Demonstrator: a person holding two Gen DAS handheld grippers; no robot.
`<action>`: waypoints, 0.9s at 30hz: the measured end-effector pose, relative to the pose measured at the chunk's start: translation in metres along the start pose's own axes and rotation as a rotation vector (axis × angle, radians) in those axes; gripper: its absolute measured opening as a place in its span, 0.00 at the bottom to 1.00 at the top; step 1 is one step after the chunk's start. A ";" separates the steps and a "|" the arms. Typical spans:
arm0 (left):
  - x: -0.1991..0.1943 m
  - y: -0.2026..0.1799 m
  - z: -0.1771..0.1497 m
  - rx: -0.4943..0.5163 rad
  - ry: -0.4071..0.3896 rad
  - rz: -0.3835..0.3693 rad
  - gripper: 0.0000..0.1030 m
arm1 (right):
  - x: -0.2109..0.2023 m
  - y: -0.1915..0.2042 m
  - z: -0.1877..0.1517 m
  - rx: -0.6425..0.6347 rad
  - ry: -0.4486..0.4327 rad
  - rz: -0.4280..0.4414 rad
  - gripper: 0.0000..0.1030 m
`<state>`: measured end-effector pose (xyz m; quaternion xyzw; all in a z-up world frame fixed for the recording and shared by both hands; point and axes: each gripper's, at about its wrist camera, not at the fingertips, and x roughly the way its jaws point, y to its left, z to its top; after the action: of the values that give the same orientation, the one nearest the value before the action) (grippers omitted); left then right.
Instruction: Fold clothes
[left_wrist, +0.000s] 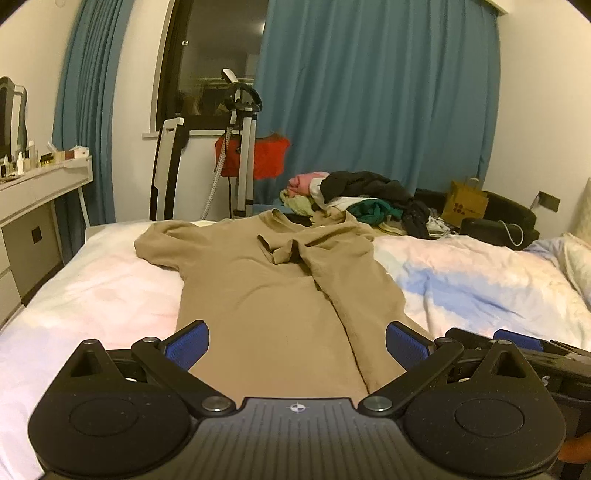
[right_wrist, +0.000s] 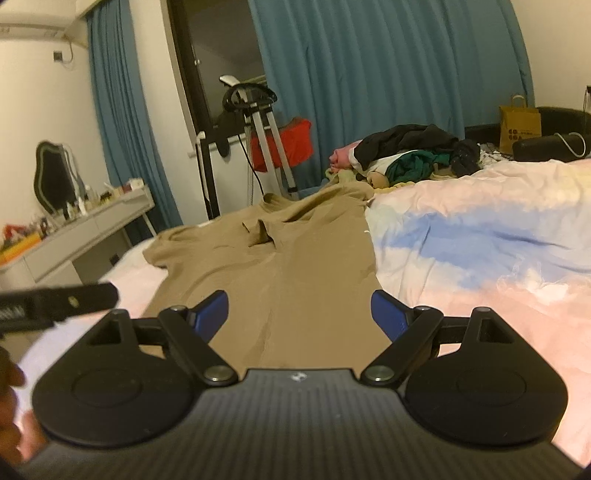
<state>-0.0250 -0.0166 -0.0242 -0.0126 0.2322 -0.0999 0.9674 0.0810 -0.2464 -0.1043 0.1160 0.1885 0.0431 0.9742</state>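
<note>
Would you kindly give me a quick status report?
Both claws, left and right, open, empty. Tan shirt flat on bed, right side folded in. Nothing obstructing.

Your left gripper has a black body with fine ribs and a small round cross mark in the middle. Two round black discs sit at the sides, and silver screws join the black link arms. Its pads are blue and textured. Your right gripper has the same black parts, silver screws and blue pads.
</note>
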 end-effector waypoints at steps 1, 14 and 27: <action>-0.001 0.001 0.000 -0.001 0.000 -0.001 1.00 | 0.001 0.002 -0.001 -0.008 0.002 -0.005 0.83; -0.009 0.028 0.002 -0.074 0.005 -0.011 1.00 | 0.022 0.029 0.002 -0.098 0.069 0.005 0.83; -0.002 0.122 0.003 -0.414 -0.062 0.082 1.00 | 0.196 0.147 0.042 -0.306 0.245 0.250 0.82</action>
<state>-0.0028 0.1037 -0.0293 -0.2046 0.2183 -0.0103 0.9541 0.2725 -0.0878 -0.1012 -0.0169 0.2806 0.2051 0.9375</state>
